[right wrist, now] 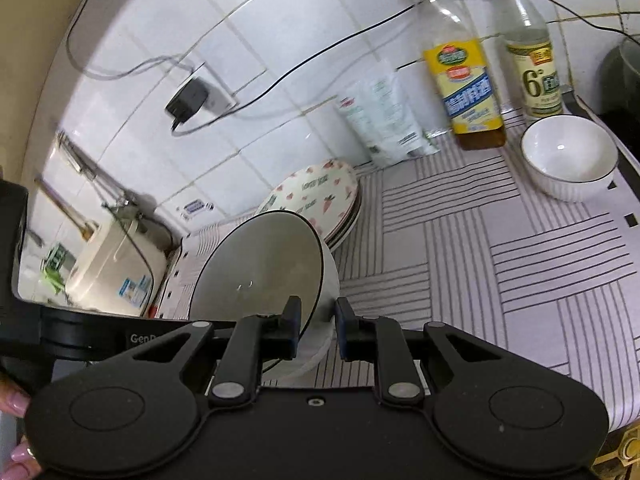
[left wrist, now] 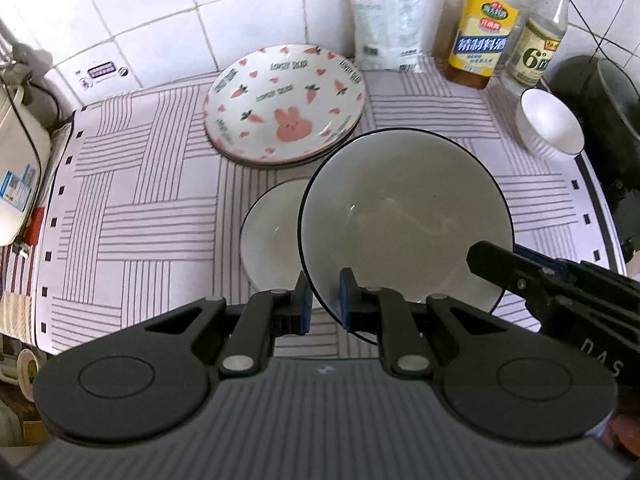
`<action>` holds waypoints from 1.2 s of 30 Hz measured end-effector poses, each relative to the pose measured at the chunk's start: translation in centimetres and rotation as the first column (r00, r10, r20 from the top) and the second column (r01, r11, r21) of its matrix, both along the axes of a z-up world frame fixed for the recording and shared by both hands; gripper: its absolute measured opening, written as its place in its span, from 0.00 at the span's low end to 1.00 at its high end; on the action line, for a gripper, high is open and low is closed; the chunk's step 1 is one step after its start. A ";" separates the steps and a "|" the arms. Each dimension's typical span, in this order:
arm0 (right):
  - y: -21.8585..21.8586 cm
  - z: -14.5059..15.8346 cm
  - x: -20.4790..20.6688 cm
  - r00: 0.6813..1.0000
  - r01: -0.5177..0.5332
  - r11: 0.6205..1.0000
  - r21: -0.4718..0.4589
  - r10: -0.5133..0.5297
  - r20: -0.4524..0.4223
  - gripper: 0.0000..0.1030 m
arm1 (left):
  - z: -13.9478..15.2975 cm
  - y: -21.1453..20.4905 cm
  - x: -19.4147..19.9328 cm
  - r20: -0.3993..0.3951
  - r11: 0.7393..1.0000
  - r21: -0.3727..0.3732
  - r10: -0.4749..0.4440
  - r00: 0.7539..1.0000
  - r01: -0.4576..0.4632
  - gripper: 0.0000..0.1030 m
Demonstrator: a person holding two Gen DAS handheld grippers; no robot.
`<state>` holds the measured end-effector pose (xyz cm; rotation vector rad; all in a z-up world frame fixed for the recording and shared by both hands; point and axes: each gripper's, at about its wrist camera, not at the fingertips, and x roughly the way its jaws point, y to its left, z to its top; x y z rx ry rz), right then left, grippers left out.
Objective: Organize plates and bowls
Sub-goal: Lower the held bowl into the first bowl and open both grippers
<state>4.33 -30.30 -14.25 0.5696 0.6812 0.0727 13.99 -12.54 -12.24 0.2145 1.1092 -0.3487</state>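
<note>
My left gripper (left wrist: 324, 300) is shut on the near rim of a large white bowl with a dark rim (left wrist: 404, 220), held tilted above a second white bowl (left wrist: 272, 232) on the striped mat. My right gripper (right wrist: 316, 322) straddles the same bowl's (right wrist: 264, 268) rim on the other side; its pads stand slightly apart from the wall. The right gripper's fingers (left wrist: 500, 264) show in the left wrist view. A stack of rabbit-and-carrot plates (left wrist: 284, 100) sits behind, also in the right wrist view (right wrist: 316, 192). A small ribbed white bowl (left wrist: 548, 124) (right wrist: 568, 156) stands at the right.
Two bottles (left wrist: 480, 36) (left wrist: 536, 40) and a white packet (left wrist: 388, 28) stand against the tiled wall. A dark pot (left wrist: 600, 100) sits at the far right. A white appliance (left wrist: 16, 160) is at the left edge. Cables and a plug (right wrist: 188, 100) hang on the wall.
</note>
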 end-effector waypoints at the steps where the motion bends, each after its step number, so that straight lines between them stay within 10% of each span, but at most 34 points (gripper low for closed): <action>1: 0.4 -0.1 0.1 1.000 -0.006 1.000 -0.006 0.006 -0.004 0.21 | -0.2 0.5 -0.1 -0.006 1.000 -0.002 0.005 1.000 -0.005 0.12; 10: 3.8 -1.0 0.9 0.996 -0.086 0.993 -0.081 0.086 -0.001 0.21 | -2.1 4.0 0.4 -0.082 0.997 -0.015 0.072 0.994 -0.073 0.12; 14: 6.6 -0.4 1.7 0.987 -0.156 0.953 -0.260 0.156 -0.021 0.21 | -2.1 5.2 1.5 -0.117 0.996 -0.033 0.074 0.990 -0.078 0.12; 19: 5.7 -0.9 3.6 0.988 -0.157 0.975 -0.155 0.157 -0.018 0.21 | -3.0 5.8 3.2 -0.149 0.995 -0.023 0.095 0.984 -0.099 0.13; 36: 8.1 -3.4 6.8 0.974 -0.225 0.885 -0.407 0.217 -0.067 0.21 | -7.0 4.1 6.5 -0.252 0.996 0.024 0.085 0.964 -0.082 0.17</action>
